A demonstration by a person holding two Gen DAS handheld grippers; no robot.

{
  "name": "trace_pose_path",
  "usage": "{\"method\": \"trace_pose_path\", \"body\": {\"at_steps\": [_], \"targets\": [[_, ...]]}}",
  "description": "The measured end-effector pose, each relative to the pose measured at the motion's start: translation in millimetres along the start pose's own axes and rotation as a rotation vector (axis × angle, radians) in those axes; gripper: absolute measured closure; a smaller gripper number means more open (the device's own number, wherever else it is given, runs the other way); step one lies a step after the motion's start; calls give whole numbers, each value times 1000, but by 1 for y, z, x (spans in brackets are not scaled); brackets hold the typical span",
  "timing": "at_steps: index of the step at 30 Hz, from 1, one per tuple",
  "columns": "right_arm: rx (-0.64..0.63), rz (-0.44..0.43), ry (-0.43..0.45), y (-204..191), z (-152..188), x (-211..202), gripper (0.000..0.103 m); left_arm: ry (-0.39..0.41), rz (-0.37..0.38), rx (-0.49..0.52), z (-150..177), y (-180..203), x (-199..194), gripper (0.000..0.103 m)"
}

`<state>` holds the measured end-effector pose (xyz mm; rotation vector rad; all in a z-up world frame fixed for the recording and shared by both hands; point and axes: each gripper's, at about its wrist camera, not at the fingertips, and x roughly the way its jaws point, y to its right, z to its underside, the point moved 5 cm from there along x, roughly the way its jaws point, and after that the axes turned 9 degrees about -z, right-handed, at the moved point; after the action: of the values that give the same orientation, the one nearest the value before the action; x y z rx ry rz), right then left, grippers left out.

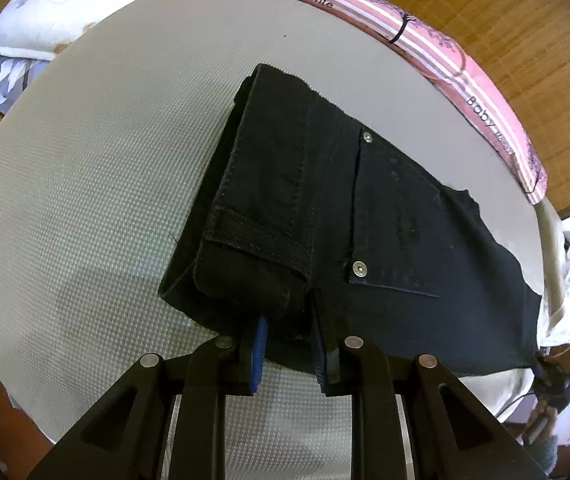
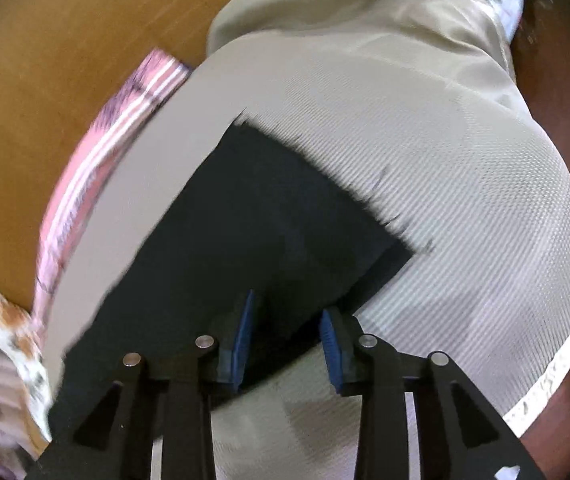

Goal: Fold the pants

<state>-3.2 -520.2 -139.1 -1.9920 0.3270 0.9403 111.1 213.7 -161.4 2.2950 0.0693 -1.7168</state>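
Black denim pants [image 1: 325, 200] lie folded on a grey textured mattress [image 1: 105, 180], a back pocket with two metal rivets facing up. My left gripper [image 1: 289, 336] is at their near edge, its blue pads shut on the thick folded waistband end. In the blurred right wrist view the pants [image 2: 245, 220] are a dark slab with a frayed hem toward the right. My right gripper [image 2: 287, 320] hovers over their near corner. Its pads stand apart and do not press the cloth, so it is open.
A pink striped cloth [image 1: 425, 40] with printed lettering runs along the mattress's far edge, also seen as a pink striped cloth [image 2: 97, 160] at left. A floral pillow [image 1: 45, 8] sits at the far left. Woven wood-toned flooring [image 1: 525, 40] lies beyond.
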Motion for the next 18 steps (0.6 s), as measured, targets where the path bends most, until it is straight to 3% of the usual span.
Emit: {"method": "trace_pose_path", "body": {"at_steps": [1,5,13,18], "targets": [[20,-24,6,4,-5,0,74,1,-2,-4,0,0,0,81],[-17,5,23,8,-15,0,97,14,-16,-9,1,0,0,81],[-110,127,42,22,-16,6,101,39,-51,-6,9,0,6,80],[-91,114,50,24,-18,5,97,26,-34,-31,9,-6,5,77]]}}
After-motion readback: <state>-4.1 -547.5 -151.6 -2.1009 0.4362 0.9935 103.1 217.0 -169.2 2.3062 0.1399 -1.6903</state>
